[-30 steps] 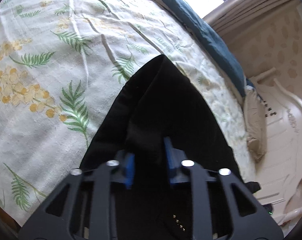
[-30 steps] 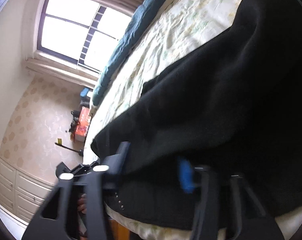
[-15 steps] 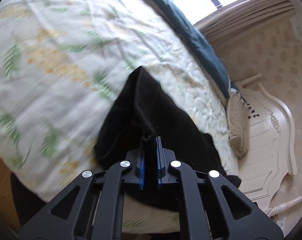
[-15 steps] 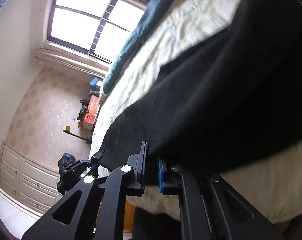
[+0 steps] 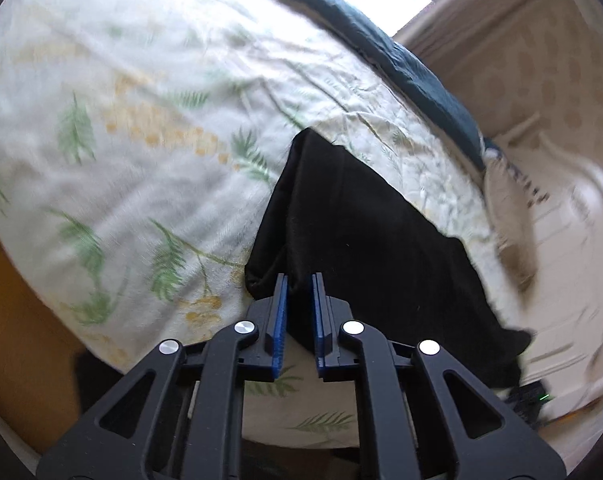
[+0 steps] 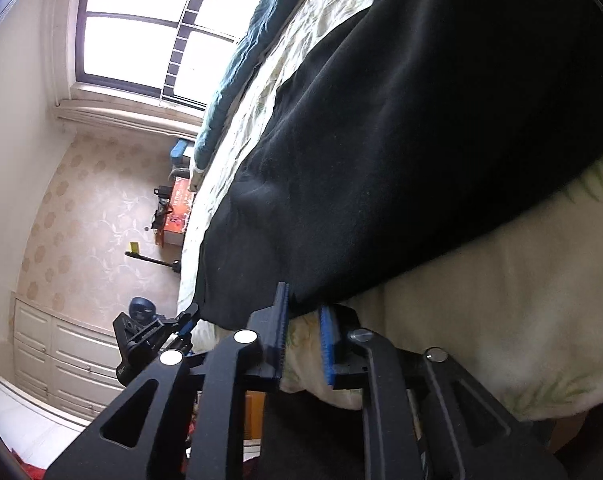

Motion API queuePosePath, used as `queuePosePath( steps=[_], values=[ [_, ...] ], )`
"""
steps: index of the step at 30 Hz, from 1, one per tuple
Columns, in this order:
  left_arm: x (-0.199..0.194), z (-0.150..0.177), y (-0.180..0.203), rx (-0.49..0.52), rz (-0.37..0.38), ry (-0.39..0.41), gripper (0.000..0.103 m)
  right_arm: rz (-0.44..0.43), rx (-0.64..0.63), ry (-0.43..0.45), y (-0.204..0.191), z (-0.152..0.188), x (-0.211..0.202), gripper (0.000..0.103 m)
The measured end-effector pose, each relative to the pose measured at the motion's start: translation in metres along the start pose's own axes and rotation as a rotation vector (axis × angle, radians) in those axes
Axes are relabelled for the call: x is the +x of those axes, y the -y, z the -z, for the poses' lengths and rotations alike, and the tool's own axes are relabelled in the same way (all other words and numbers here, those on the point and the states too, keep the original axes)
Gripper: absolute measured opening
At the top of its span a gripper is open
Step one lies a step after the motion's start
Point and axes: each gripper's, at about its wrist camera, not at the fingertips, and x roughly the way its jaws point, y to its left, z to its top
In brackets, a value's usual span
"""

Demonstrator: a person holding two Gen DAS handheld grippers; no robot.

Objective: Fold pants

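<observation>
Black pants (image 5: 361, 232) lie folded lengthwise along the near edge of the bed, on a floral sheet (image 5: 141, 140). My left gripper (image 5: 299, 284) pinches their near corner, with black cloth filling the narrow gap between the blue pads; its jaws are just starting to open. In the right wrist view the pants (image 6: 381, 140) spread wide above my right gripper (image 6: 305, 300). Its jaws are opening, and only the hem reaches the fingertips, with pale sheet showing between the pads. The left gripper (image 6: 173, 332) shows there too, at the pants' far corner.
A dark teal duvet (image 5: 401, 64) runs along the far side of the bed. A pillow (image 5: 509, 208) and a cream headboard (image 5: 561, 260) are at the right. Across the room are a window (image 6: 141, 32), white cupboards (image 6: 61, 352) and an orange box (image 6: 177, 212).
The left gripper closed on the pants' corner and drew back to the bed's near edge. The right gripper closed on the hem, pulled back, then parted its pads off the cloth.
</observation>
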Motion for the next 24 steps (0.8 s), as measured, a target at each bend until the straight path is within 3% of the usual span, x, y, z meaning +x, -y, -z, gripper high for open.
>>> queuePosePath(
  steps=[2,4,6,10,14,17,20,24],
  values=[
    [-0.012,0.001,0.013,0.063,-0.031,0.025,0.02,0.019,-0.002,0.04,0.003,-0.003,-0.018,0.03],
    [-0.023,0.001,0.029,0.108,-0.033,0.051,0.047,0.049,-0.006,0.107,0.009,-0.008,-0.043,0.039],
    [-0.026,-0.002,0.043,0.137,-0.023,0.069,0.056,0.083,0.007,0.203,0.018,-0.017,-0.076,0.042],
    [-0.008,-0.016,0.071,0.184,-0.027,0.087,0.063,0.159,0.114,0.487,0.059,-0.04,-0.175,0.046],
    [0.023,-0.023,0.091,0.195,-0.013,0.061,0.07,0.168,0.34,0.786,0.121,-0.047,-0.28,0.047],
    [0.044,-0.023,0.098,0.217,-0.056,0.05,0.072,0.231,0.446,0.945,0.156,-0.05,-0.341,0.047],
    [0.065,-0.018,0.097,0.242,-0.128,0.03,0.076,0.35,0.38,0.973,0.167,-0.075,-0.379,0.047],
    [0.079,-0.014,0.085,0.228,-0.131,-0.007,0.08,0.465,0.24,0.787,0.19,-0.139,-0.395,0.047]
  ],
)
